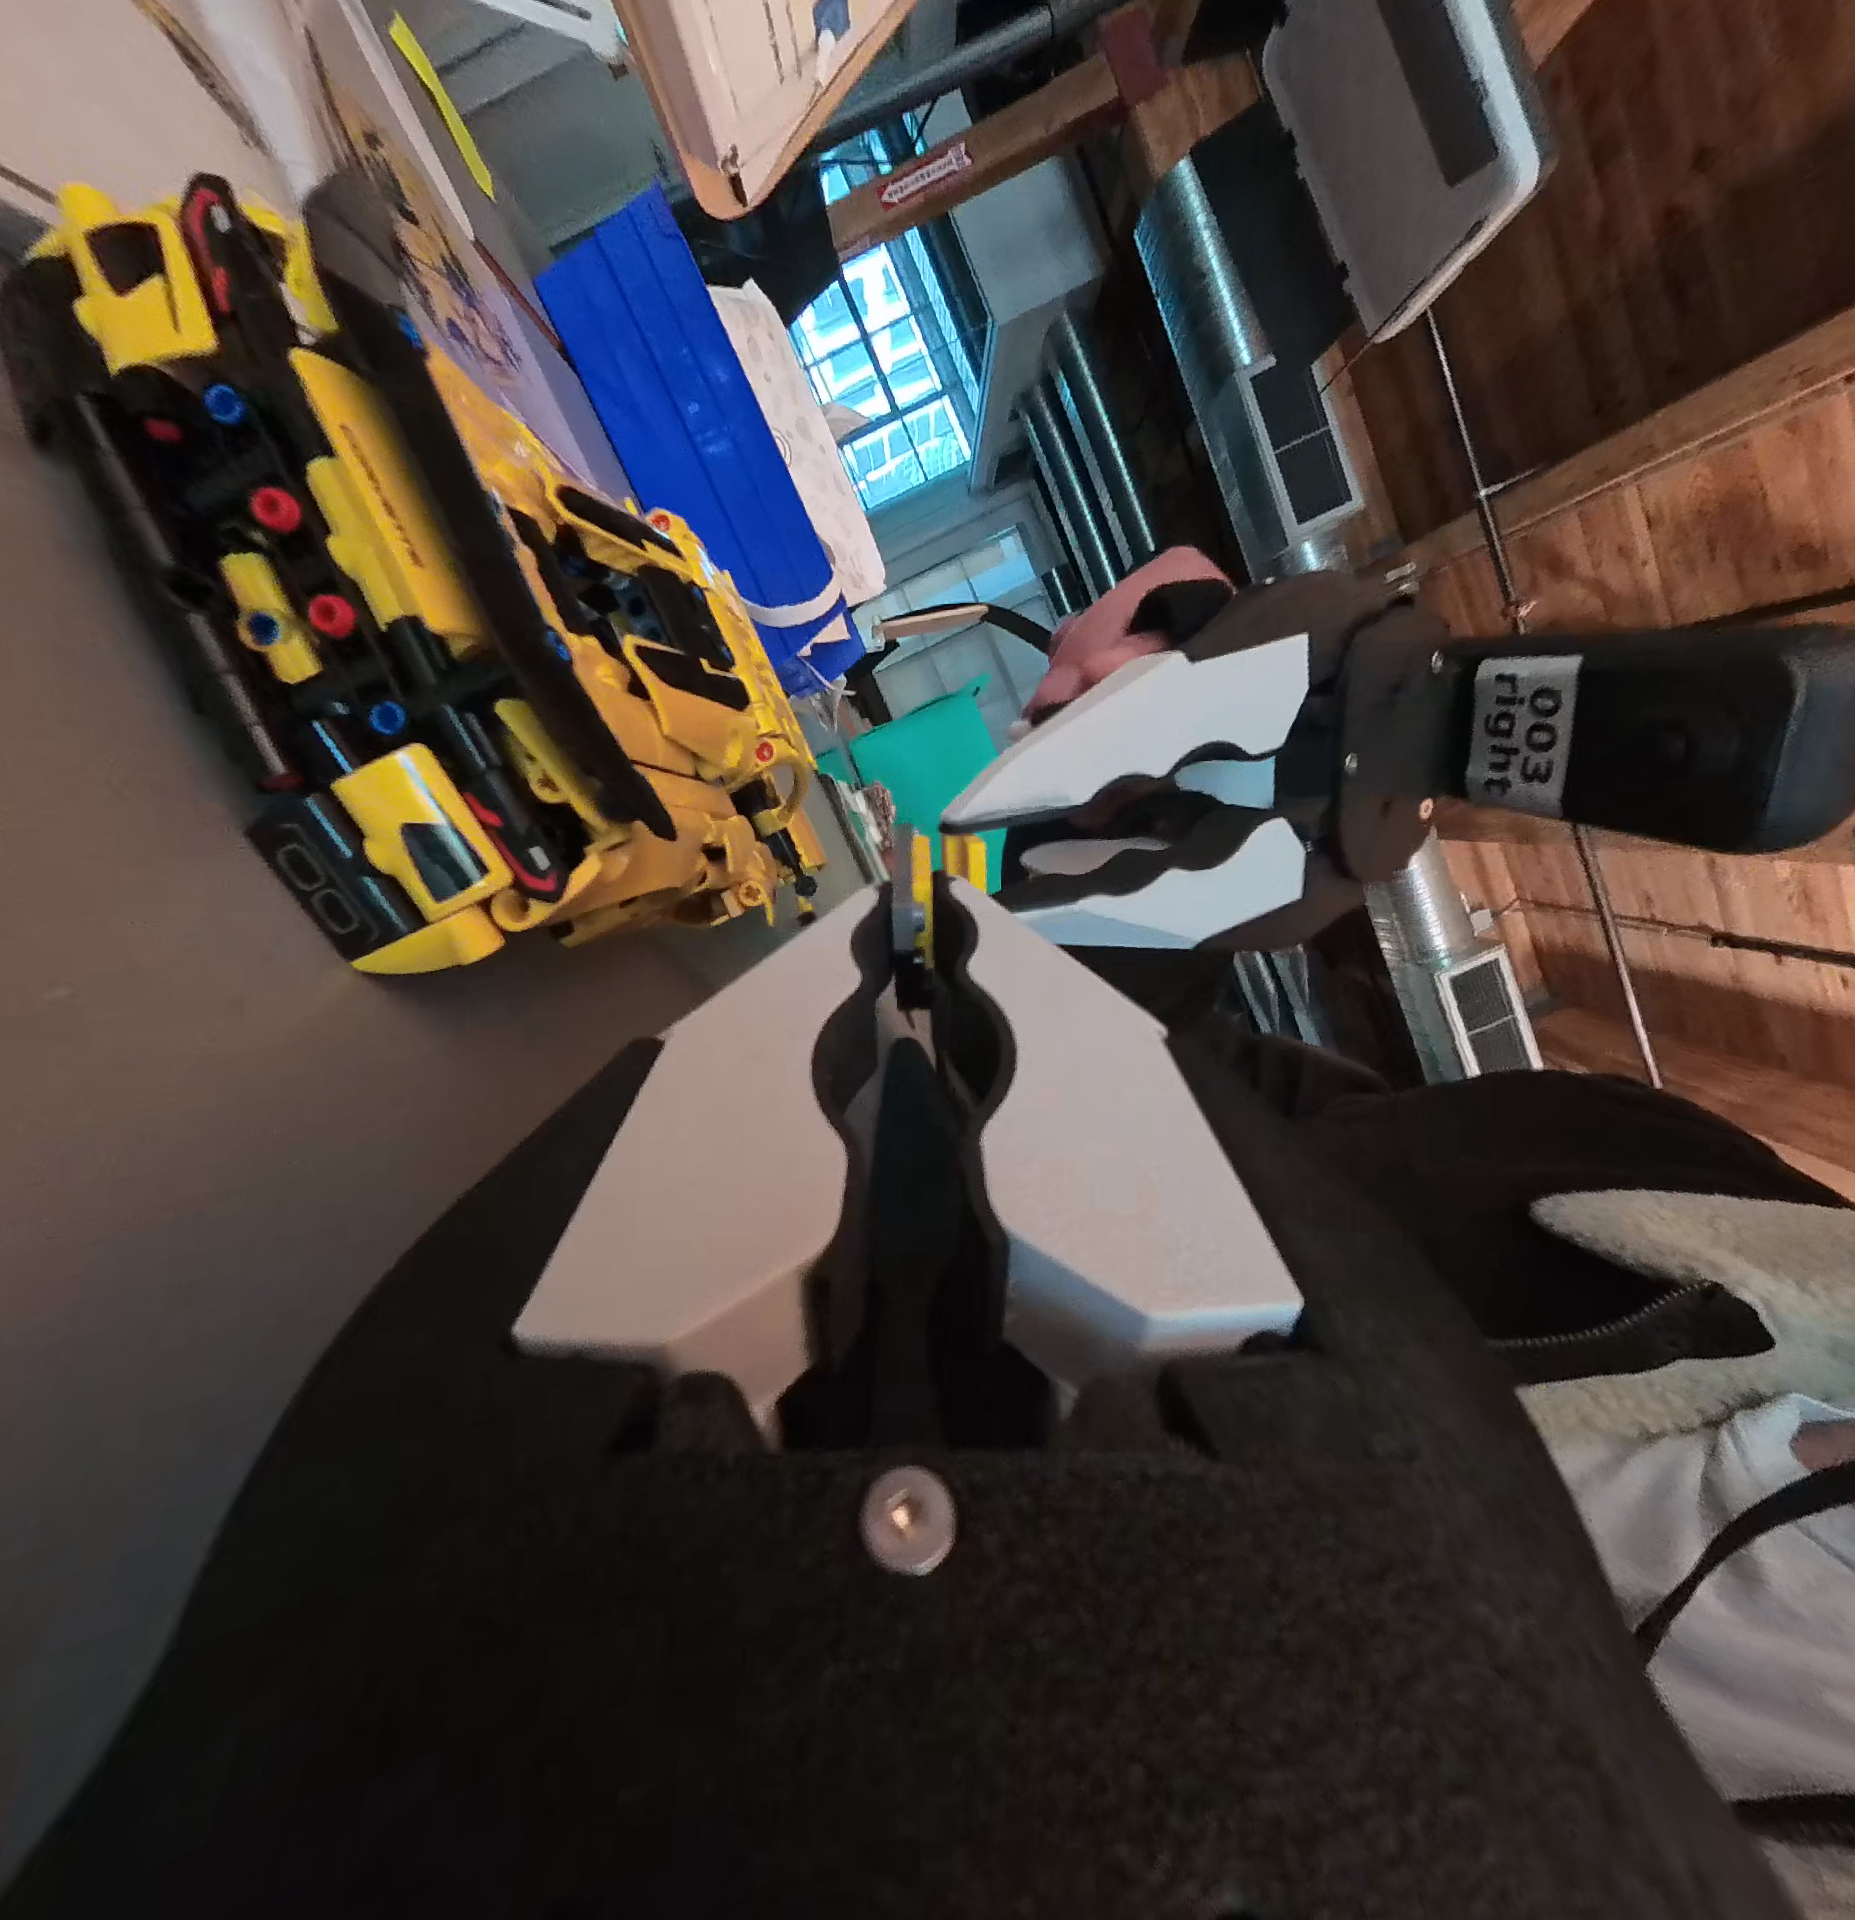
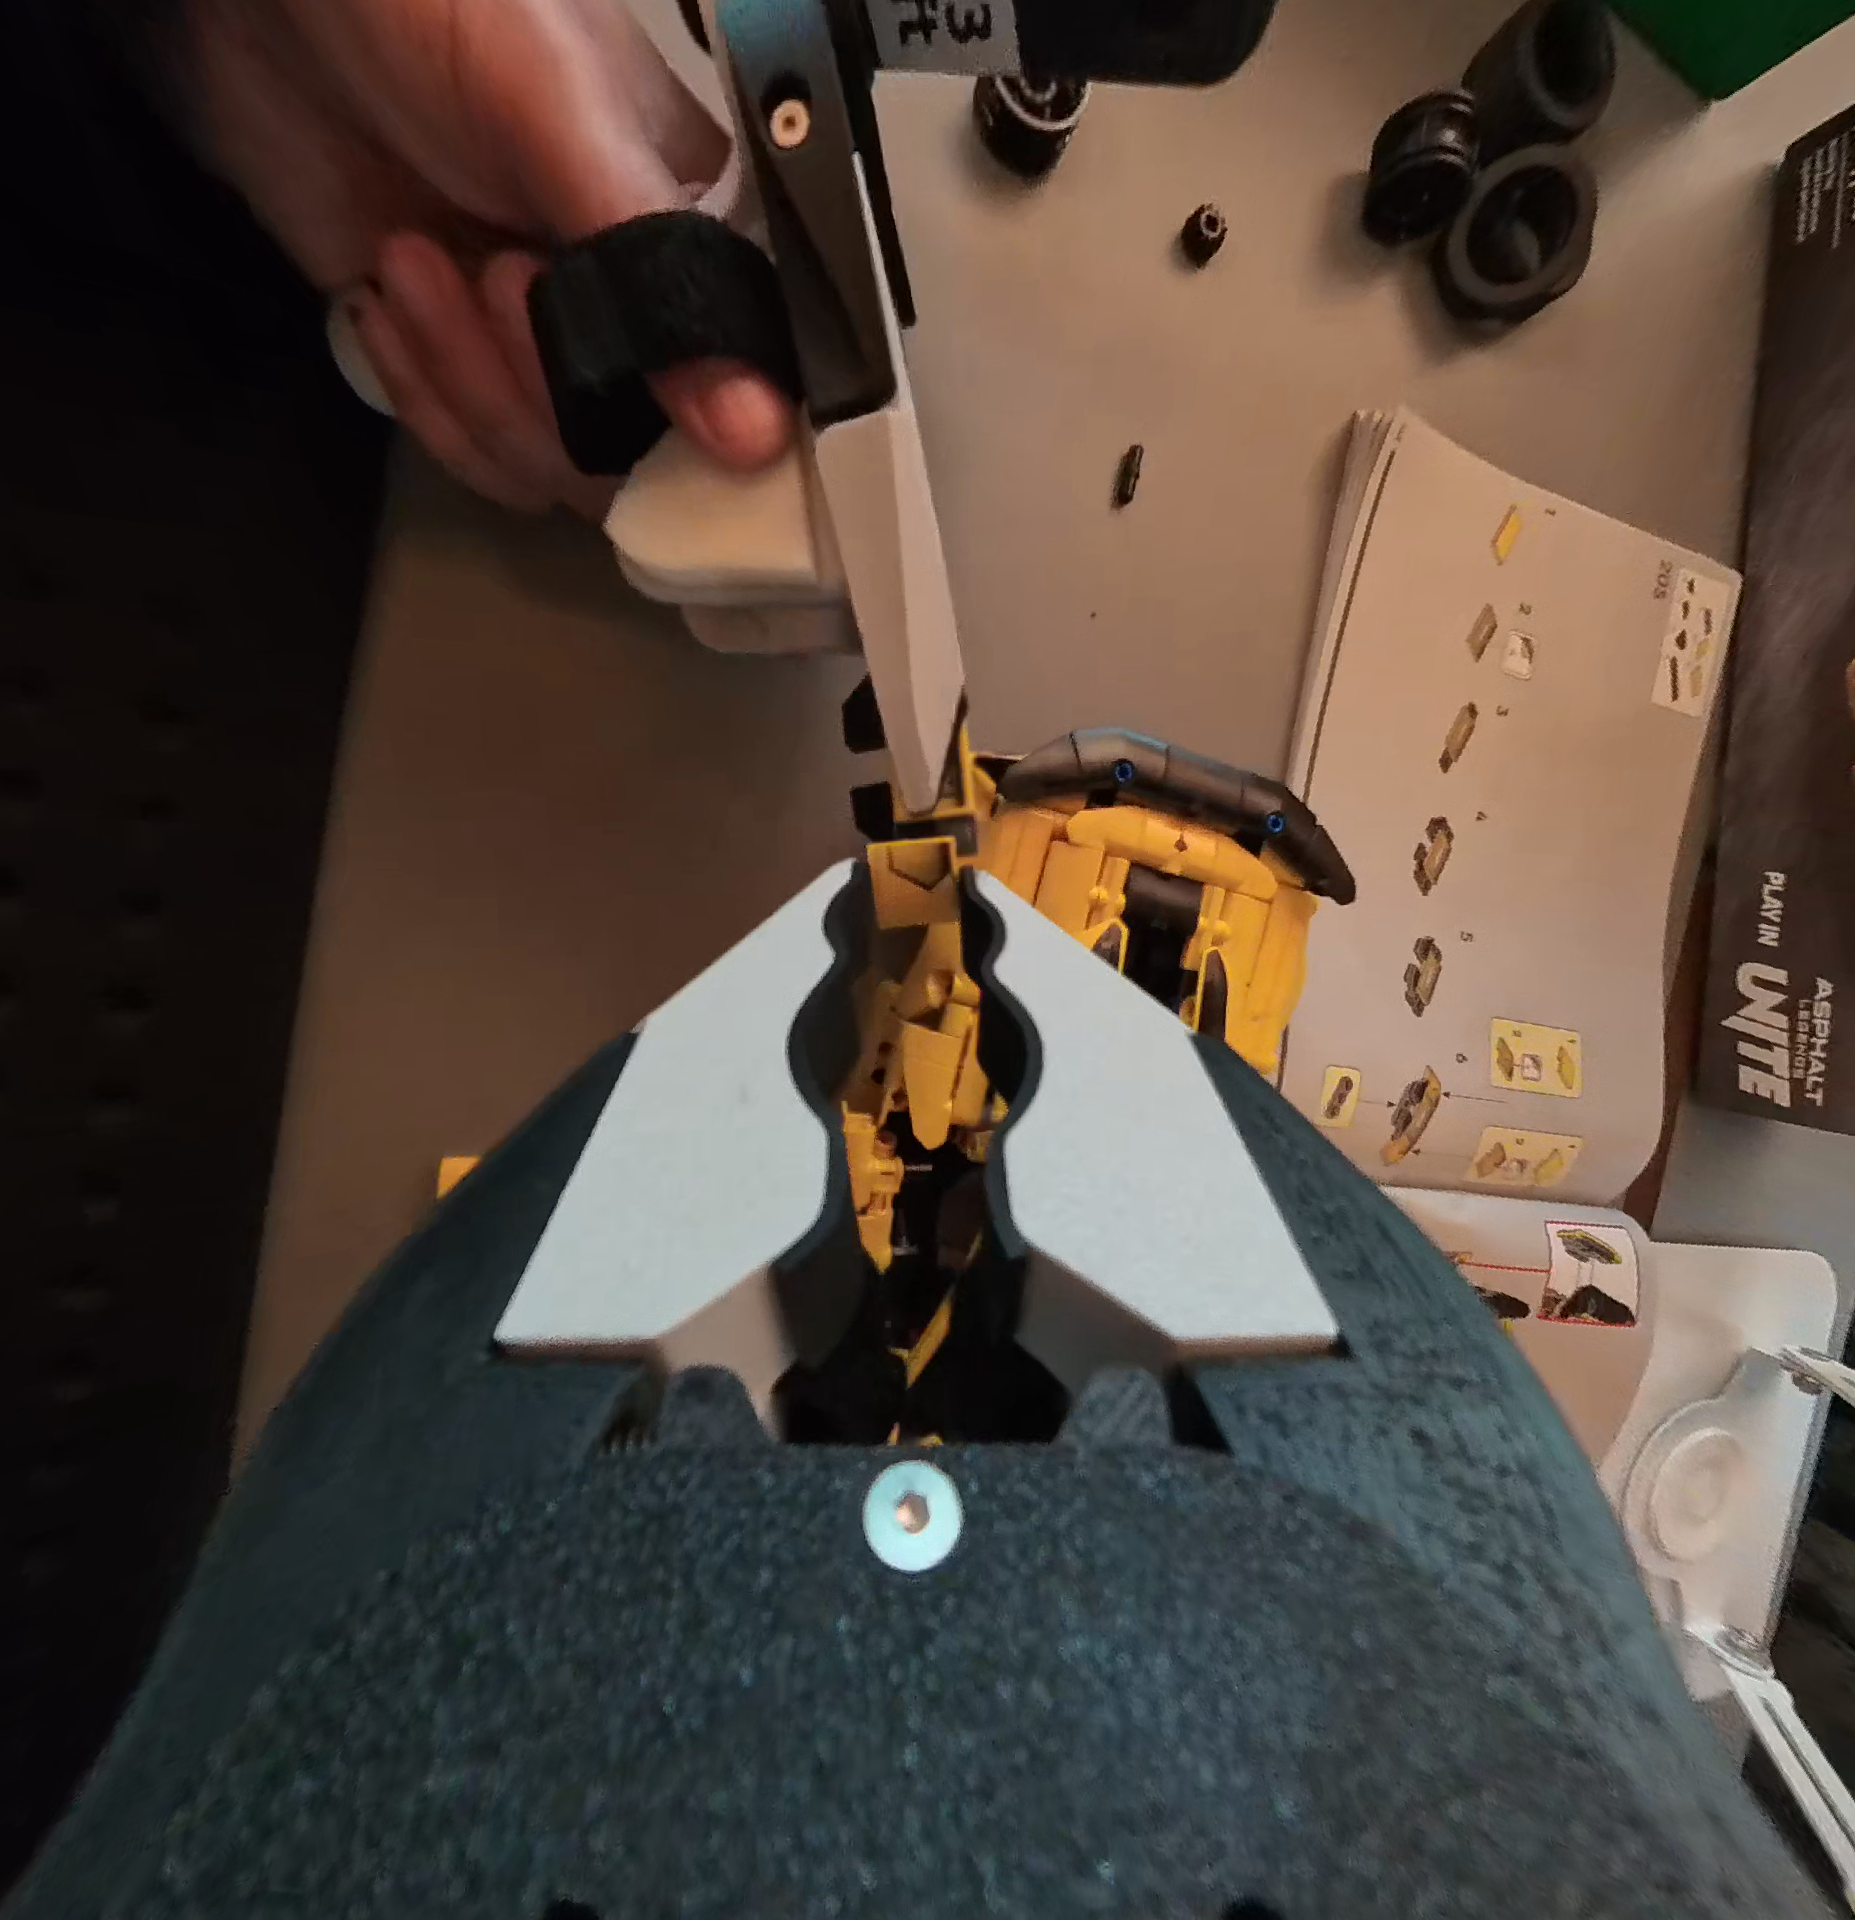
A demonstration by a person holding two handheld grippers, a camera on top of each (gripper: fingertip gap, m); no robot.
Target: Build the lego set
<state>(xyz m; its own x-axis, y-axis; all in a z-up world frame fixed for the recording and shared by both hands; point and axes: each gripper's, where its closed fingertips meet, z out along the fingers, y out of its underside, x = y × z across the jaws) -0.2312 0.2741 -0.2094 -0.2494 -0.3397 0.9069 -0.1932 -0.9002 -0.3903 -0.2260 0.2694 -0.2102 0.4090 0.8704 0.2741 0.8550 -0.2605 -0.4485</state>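
Panel of yellow bricks (image 2: 915,868), small, light and rigid, held above the desk (image 2: 549,727) just in front of the yellow model car (image 2: 1162,873). The left gripper (image 1: 915,914) has its jaws narrowed onto the panel's thin edge; the right gripper (image 2: 912,883) appears to meet the same piece from the opposite side, jaws nearly together, though whether they actually pinch it cannot be told. Smooth plastic of this kind probably slips under a shallow grip and separates at its stud joints if twisted, so flat faces near the middle offer the safest hold. The two grippers approach roughly at right angles. Loose black tyres (image 2: 1505,197) and an open instruction booklet (image 2: 1505,831) lie well apart on the desk.
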